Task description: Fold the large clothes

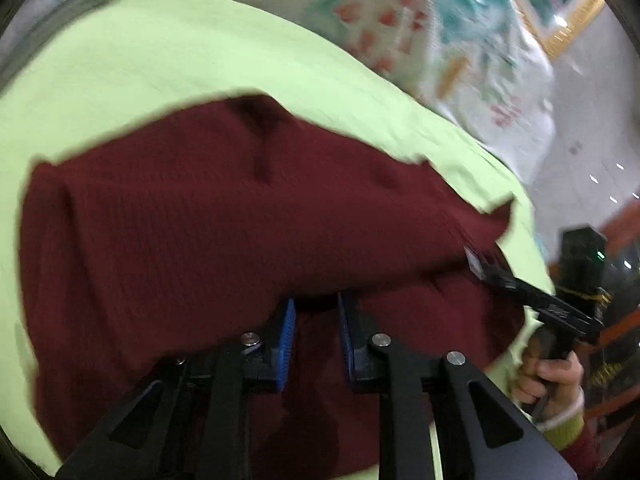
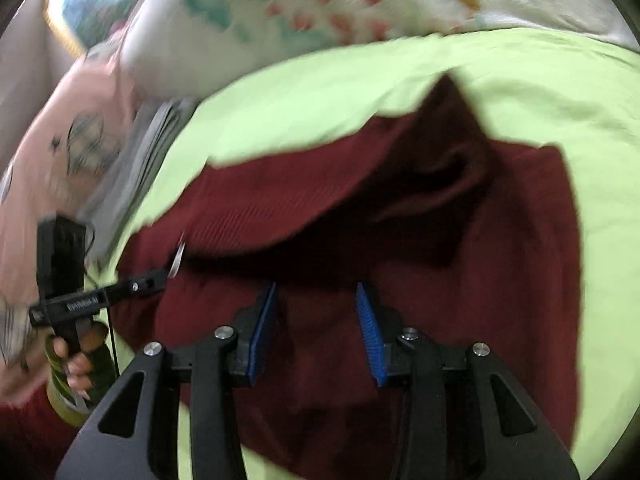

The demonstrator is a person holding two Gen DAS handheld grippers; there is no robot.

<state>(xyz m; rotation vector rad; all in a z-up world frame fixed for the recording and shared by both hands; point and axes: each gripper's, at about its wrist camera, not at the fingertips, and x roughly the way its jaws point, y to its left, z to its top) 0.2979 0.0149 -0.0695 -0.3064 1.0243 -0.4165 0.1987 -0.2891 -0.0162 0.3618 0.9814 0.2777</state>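
The left gripper (image 1: pixel 316 312) has its blue pads apart, with dark red cloth between and under them. The right gripper (image 2: pixel 316 300) is also apart, its fingers wide over the same dark red garment (image 1: pixel 224 216). This garment lies partly folded on the light green sheet (image 1: pixel 160 60), one layer lifted over the other. Beyond the sheet lies a floral blanket (image 2: pixel 320 8), and a grey folded cloth (image 1: pixel 60 4) is beside the sheet.
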